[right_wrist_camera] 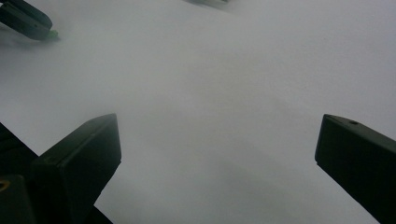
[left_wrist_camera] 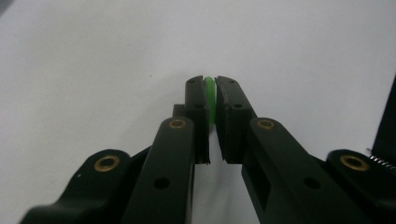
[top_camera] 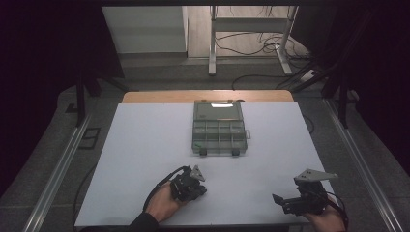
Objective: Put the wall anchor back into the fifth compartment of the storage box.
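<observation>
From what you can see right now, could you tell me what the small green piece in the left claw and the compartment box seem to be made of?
Green piece: likely plastic, a thin, bright green, smooth disc edge between the left claw pads; hard to confirm.
Compartment box: apparently translucent grey plastic; the dividers show through and its open lid catches a glare.

At the near edge of the white table (top_camera: 145,145), the person's left hand (top_camera: 162,205) held the left gripper (top_camera: 196,189) low, its jaws pinched together on a small green piece (left_wrist_camera: 210,95). The right hand (top_camera: 329,218), near the table's right corner, held the right gripper (top_camera: 283,202) with its jaws spread wide apart, pointing leftward toward the other gripper. Both forearms entered from the table's near side.
</observation>
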